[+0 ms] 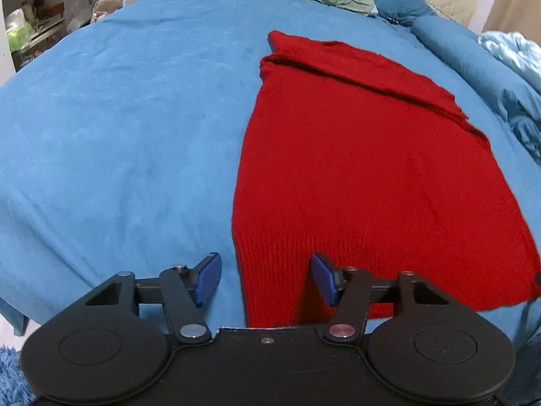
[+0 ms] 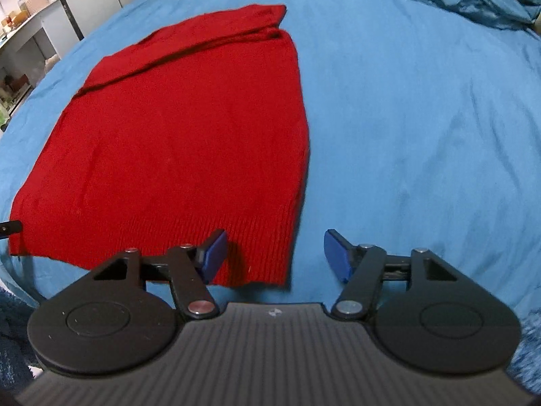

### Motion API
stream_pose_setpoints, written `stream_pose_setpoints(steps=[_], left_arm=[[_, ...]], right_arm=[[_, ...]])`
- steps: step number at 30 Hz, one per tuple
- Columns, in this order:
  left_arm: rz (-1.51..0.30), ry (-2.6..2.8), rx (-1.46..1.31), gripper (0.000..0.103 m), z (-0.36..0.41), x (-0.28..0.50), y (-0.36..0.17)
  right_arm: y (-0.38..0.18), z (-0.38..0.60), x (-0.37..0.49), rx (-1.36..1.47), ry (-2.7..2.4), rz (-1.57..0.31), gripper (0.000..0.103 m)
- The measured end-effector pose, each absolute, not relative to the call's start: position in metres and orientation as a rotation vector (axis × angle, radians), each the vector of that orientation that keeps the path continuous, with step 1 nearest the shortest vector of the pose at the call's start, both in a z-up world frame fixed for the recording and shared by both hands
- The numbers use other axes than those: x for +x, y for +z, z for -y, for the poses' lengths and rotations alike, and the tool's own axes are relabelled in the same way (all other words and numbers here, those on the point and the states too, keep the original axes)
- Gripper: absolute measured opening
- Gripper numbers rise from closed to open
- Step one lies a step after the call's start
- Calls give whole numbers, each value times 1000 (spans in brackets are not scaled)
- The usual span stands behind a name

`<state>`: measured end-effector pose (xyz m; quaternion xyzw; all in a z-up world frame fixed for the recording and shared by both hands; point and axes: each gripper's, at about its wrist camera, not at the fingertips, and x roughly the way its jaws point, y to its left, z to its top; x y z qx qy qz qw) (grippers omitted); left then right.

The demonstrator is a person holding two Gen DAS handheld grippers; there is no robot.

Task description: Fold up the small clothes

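A: Two grippers, both with jaws spread wide and nothing between them. The left gripper (image 1: 266, 279) straddles the near left corner of the red sweater (image 1: 365, 176): that side edge runs up between the blue pads (image 1: 209, 279), one pad over bare sheet, the other over the ribbed hem. The right gripper (image 2: 274, 258) does the same at the near right corner.

B: So the next step is pinching both hem corners?

A: That's my reading. Drop each lower pad under the rib, catch every layer, close together, then lift evenly so the hem carries toward the far end without skewing.

B: And the cloth?

A: Soft knit, vertical ribbing at the hem just ahead of the jaws, smoother beyond; a sleeve lies folded across the far end. It's a rough rectangle on a blue sheet (image 2: 422, 118) that looks suede-like. Knit stretches, so pull gently.
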<state>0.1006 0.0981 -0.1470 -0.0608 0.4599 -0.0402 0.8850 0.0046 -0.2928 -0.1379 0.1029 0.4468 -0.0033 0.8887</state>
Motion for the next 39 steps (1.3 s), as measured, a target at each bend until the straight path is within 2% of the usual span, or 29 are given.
stream_pose_setpoints(steps=[4, 5, 7, 9, 11, 12, 13, 15, 19, 25, 28, 33, 36, 39], left_arm=[[-979, -86, -133, 55, -98, 98, -155], [-980, -88, -125, 53, -98, 97, -155], [-986, -88, -112, 45, -99, 97, -157], [-991, -84, -106, 39, -99, 97, -157], [-992, -93, -115, 25, -99, 97, -157], [-996, -98, -118, 15, -100, 97, -156], [-998, -101, -120, 8, -98, 96, -155], [-995, -99, -119, 6, -96, 93, -150], [-920, -108, -165, 5, -96, 83, -124], [-743, -122, -200, 5, -94, 105, -56], [-664, -124, -229, 5, -94, 149, -24], [-542, -115, -249, 5, -85, 255, 15], [-514, -79, -259, 5, -74, 328, 16], [-523, -39, -281, 5, -69, 392, -9]], right_arm=[[-143, 285, 7, 181, 20, -958, 60], [-144, 284, 6, 185, 26, -961, 52], [-144, 284, 6, 193, 33, -964, 46], [-145, 286, 8, 205, 30, -967, 34], [-145, 289, 9, 232, 28, -966, 25], [-144, 290, 9, 246, 29, -965, 22], [-144, 292, 9, 264, 31, -964, 22], [-143, 297, 8, 292, 33, -957, 21], [-129, 306, 4, 368, 65, -917, 20], [-68, 327, 17, 441, 130, -753, 20], [-31, 339, 51, 458, 162, -662, 20], [17, 352, 157, 462, 176, -562, 20], [21, 361, 236, 501, 143, -546, 20], [0, 358, 317, 499, 98, -573, 20]])
